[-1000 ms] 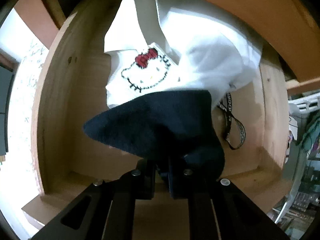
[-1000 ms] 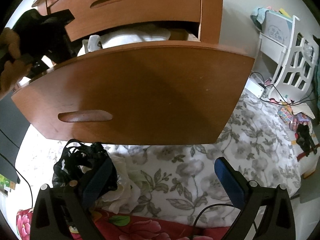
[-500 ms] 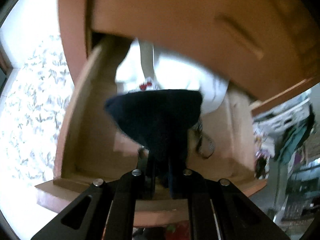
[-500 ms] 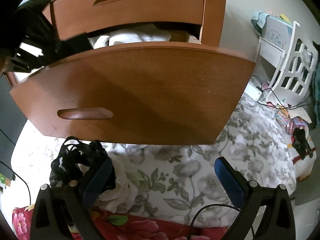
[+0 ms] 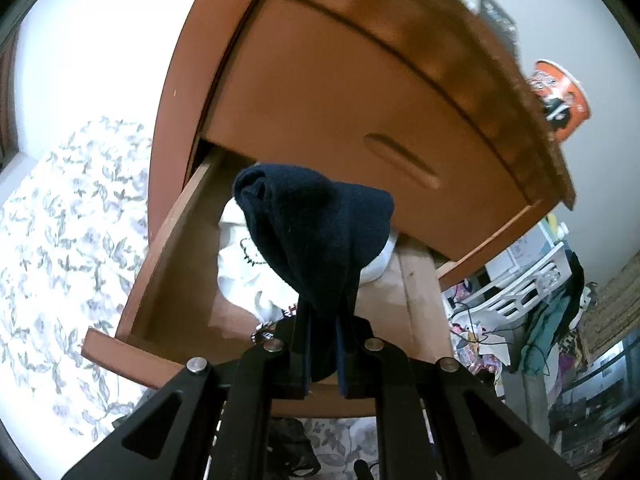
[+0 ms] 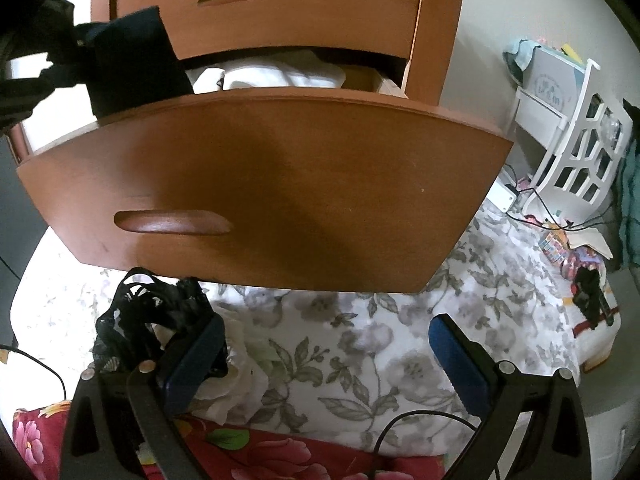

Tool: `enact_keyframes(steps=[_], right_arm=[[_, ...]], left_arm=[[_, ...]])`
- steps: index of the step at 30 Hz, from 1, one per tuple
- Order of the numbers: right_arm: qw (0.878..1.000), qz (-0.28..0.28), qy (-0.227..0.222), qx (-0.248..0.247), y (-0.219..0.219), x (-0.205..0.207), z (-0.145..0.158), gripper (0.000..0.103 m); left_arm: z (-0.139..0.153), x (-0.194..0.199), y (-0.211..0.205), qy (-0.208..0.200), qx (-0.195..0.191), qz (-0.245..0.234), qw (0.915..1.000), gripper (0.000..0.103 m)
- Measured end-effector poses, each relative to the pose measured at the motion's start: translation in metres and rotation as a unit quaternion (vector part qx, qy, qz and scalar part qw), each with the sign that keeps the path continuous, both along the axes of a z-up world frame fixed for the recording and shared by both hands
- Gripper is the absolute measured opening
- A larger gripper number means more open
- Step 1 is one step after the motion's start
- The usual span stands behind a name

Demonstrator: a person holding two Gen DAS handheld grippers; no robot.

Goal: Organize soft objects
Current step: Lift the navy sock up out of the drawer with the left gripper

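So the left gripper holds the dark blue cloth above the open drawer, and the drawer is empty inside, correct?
Not quite. The open drawer is not empty: white clothing lies inside, as the left wrist view shows. The left gripper does hold the dark blue cloth above it.

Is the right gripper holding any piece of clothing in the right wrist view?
No: the right gripper stands wide open with nothing between its pads, above the floral bedding.

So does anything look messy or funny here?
Yes. A black lacy garment lies crumpled on the flowery bedspread under the open drawer, not put away. White clothes inside the drawer look bunched, not folded.
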State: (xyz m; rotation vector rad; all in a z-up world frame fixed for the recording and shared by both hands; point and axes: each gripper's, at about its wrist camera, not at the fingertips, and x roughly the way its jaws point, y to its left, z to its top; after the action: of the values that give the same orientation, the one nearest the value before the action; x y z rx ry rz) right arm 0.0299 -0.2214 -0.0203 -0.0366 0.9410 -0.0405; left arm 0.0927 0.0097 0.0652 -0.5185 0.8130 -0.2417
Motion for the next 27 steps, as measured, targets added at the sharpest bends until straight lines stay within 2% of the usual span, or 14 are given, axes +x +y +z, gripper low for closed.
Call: enact_keyframes(steps=[6, 10, 16, 27], right_arm=[[1.0, -0.001, -0.006, -0.001, -0.001, -0.003, 0.002, 0.103], [1.0, -0.002, -0.012, -0.003, 0.0, -0.005, 0.004, 0.103], [1.0, 0.002, -0.018, -0.012, 0.004, -0.008, 0.007, 0.103], [0.999, 0.005, -0.034, -0.022, 0.009, -0.017, 0.013, 0.103]], left_arm=[[0.027, -0.023, 0.0, -0.062, 0.009, 0.013, 0.9979, 0.01], [0.048, -0.043, 0.008, -0.087, 0.01, 0.021, 0.9959, 0.01], [0.062, -0.068, 0.024, -0.091, -0.007, 0.034, 0.9953, 0.01], [0.069, -0.098, 0.034, -0.089, 0.0, 0.031, 0.9956, 0.01]])
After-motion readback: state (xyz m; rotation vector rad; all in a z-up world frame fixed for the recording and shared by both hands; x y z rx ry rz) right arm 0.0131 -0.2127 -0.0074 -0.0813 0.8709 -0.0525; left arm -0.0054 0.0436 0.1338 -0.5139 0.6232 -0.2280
